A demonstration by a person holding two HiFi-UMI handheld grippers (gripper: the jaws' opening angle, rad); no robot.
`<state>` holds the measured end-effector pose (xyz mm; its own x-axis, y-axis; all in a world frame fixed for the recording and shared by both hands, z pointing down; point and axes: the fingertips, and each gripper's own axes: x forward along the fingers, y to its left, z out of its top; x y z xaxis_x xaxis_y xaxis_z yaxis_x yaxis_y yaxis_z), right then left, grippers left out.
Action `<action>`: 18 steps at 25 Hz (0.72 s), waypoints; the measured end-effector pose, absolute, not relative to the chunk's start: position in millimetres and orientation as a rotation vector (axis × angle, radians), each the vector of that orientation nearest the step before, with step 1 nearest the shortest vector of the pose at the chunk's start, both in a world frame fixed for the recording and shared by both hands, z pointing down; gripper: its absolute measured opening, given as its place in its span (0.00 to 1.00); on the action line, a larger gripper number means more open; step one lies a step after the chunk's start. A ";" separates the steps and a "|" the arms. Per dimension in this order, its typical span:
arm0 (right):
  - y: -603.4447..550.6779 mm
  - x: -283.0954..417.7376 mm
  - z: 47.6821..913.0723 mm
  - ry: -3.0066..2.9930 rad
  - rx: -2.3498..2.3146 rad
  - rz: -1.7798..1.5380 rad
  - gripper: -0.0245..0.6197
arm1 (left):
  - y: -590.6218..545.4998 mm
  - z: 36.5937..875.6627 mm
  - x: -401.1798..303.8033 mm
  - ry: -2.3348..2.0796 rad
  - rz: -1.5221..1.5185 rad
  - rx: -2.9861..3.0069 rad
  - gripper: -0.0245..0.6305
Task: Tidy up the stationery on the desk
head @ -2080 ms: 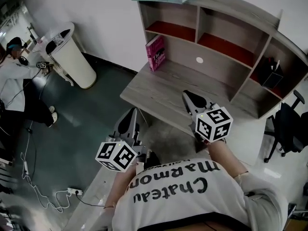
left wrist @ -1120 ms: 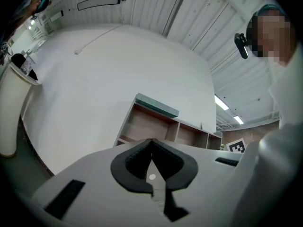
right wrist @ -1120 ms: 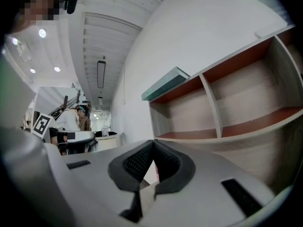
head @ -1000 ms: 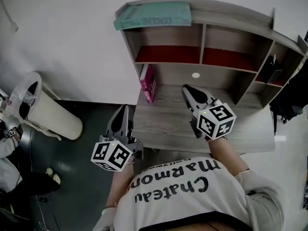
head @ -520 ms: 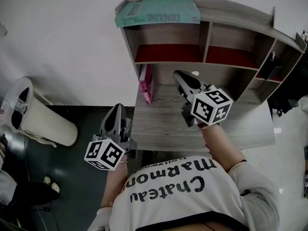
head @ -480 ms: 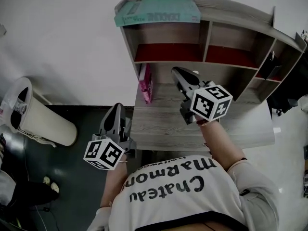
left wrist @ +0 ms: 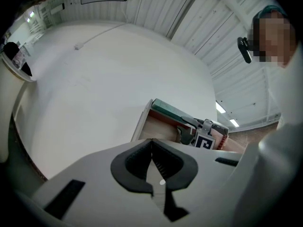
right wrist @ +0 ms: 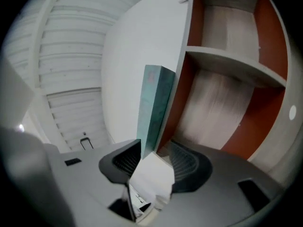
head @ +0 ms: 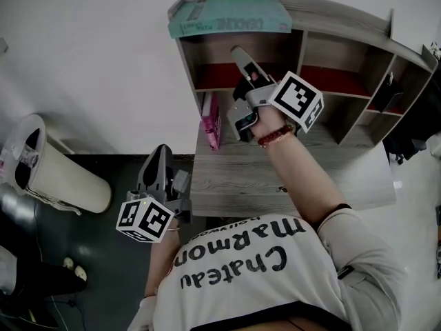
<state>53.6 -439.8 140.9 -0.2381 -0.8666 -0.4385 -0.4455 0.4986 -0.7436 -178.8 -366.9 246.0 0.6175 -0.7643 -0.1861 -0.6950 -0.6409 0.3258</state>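
My right gripper [head: 239, 52] is up high, arm outstretched, jaws just opening, clamping nothing. My left gripper [head: 160, 152] is low, jaws together.

Teal book [head: 231, 16] on the shelf top: cover print too blurred to read. Its near end is hidden behind the right gripper [right wrist: 154, 154] in that gripper's view. Black holder [head: 388, 96], far right compartment: contents too small to tell. White bin [head: 58, 174]: cut off at the left edge.
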 end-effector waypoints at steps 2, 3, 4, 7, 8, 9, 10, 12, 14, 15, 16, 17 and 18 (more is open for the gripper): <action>-445.3 52.6 132.8 1.804 -1.023 -0.635 0.31 | -368.8 244.2 -186.3 -1.223 -0.476 2.605 0.06; -447.3 52.7 128.5 1.773 -1.001 -0.649 0.31 | -369.7 243.5 -190.2 -1.233 -0.486 2.598 0.06; -448.8 53.2 123.5 1.747 -0.987 -0.655 0.32 | -370.3 242.8 -193.6 -1.240 -0.493 2.595 0.06; -450.4 55.8 105.9 1.708 -0.968 -0.628 0.32 | -369.2 240.5 -200.3 -1.260 -0.506 2.598 0.06; -451.3 57.2 101.0 1.697 -0.964 -0.620 0.32 | -368.1 239.8 -201.9 -1.267 -0.511 2.599 0.06; -453.0 58.7 97.2 1.684 -0.960 -0.620 0.34 | -367.3 238.9 -203.2 -1.273 -0.516 2.598 0.06; -455.2 59.7 94.4 1.671 -0.956 -0.628 0.37 | -366.8 238.0 -204.5 -1.277 -0.521 2.600 0.06; -458.4 59.9 90.0 1.647 -0.940 -0.649 0.40 | -366.6 236.9 -207.5 -1.286 -0.527 2.599 0.06; -459.4 60.3 85.4 1.627 -0.937 -0.649 0.41 | -366.8 237.0 -210.8 -1.296 -0.530 2.591 0.06; -460.0 61.2 83.4 1.615 -0.943 -0.648 0.41 | -366.9 237.6 -212.1 -1.300 -0.531 2.587 0.06; -461.3 62.4 81.9 1.599 -0.949 -0.653 0.42 | -367.1 238.5 -213.0 -1.301 -0.531 2.583 0.06; -463.3 63.5 80.9 1.582 -0.952 -0.666 0.42 | -367.5 239.5 -213.7 -1.301 -0.531 2.581 0.06; -465.7 64.1 80.0 1.566 -0.952 -0.682 0.43 | -368.2 240.6 -214.6 -1.299 -0.532 2.579 0.06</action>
<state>64.1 -465.7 80.0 -0.0494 -0.8592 -0.5092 -0.2130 0.5071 -0.8351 -214.6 -368.2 240.6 0.5476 -0.8059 -0.2251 -0.7322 -0.5918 0.3373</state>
